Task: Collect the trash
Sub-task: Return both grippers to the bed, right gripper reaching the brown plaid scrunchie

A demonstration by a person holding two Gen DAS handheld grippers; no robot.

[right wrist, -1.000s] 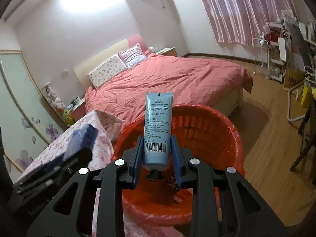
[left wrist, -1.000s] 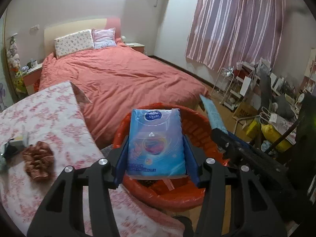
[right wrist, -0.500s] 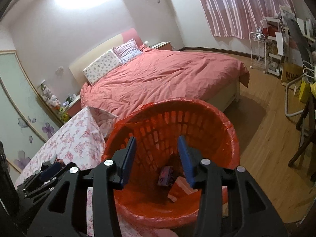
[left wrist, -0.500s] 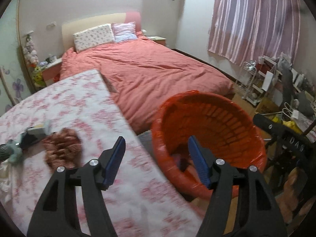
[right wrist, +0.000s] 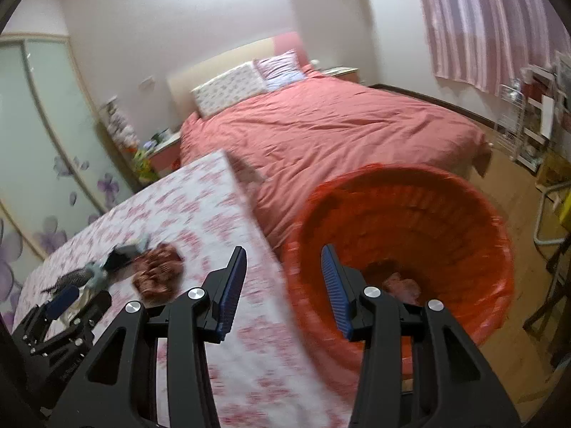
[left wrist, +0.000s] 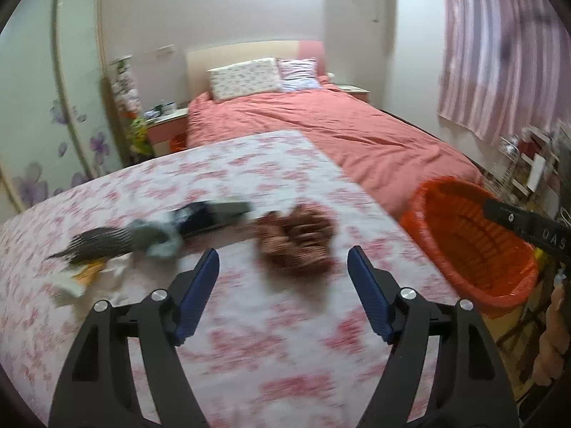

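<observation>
Some trash already lies at the bottom of the orange basket beside the table. On the table remain a brown crumpled clump, a grey-dark heap and pale paper scraps. Left tongs have just been opening and are empty above the clump; right tongs are released and empty at the basket's edge.

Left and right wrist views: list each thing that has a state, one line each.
Left claw: open, empty, jaws just widened, over the table.
Right claw: open, empty, at the bin's near rim.
Bin: upright, red liner, some trash at the bottom.
Brown scrunchie: lying on the table.
Curtain: drawn.
</observation>
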